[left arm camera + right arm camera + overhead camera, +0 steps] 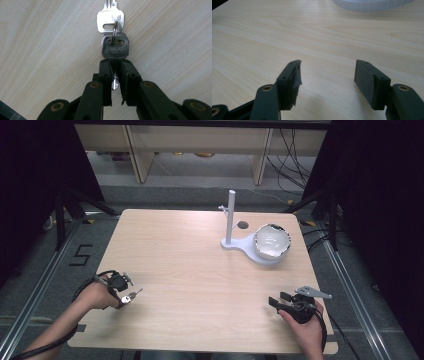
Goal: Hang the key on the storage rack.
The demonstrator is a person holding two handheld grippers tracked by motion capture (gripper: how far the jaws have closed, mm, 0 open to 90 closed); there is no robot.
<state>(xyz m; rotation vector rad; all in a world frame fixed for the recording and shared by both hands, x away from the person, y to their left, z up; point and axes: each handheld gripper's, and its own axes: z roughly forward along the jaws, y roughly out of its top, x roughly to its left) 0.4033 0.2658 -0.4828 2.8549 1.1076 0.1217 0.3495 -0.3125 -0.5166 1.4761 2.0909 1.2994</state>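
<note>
In the high view, a bunch of keys (pixel 131 295) is held off the table's (pixel 190 270) near left edge by the left gripper (pixel 120 285); the white stand (pixel 230 217) with its peg, probably the destination, is well apart, so carrying and hanging remain. The right gripper (pixel 280 301) rests low, forearm level.

In the left gripper view, the jaws are clamped on a key blade, heads and ring (pixel 114 30) dangling beyond.

In the right gripper view, the jaws stand apart, empty.

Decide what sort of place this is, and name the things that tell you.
Probably a lab or workshop set up for recording: a bare wooden table ringed by dark screens, loose cables on the floor, and a taped floor number.
</note>
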